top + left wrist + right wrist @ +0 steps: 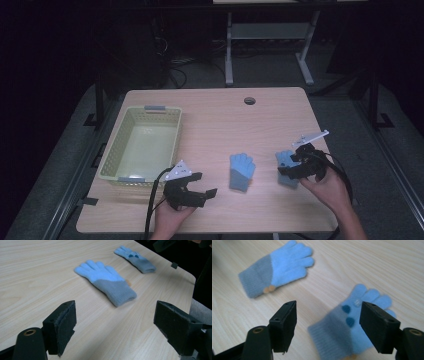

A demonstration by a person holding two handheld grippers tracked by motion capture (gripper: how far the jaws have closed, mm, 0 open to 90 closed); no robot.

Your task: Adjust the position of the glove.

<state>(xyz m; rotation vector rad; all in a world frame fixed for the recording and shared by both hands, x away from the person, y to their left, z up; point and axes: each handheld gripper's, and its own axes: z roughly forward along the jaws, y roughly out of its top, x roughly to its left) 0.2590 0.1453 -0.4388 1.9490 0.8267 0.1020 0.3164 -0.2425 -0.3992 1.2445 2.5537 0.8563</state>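
Two blue gloves lie flat on the wooden table (280,115): one glove (242,171) at centre, the other glove (286,169) to its right. The right gripper (328,326) hangs over the other glove, jaws spread. The left gripper (202,192), jaws spread, sits beside the yellow basket (141,145).

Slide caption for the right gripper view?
Open right tongs hover over a dotted blue glove, its mate lying apart.
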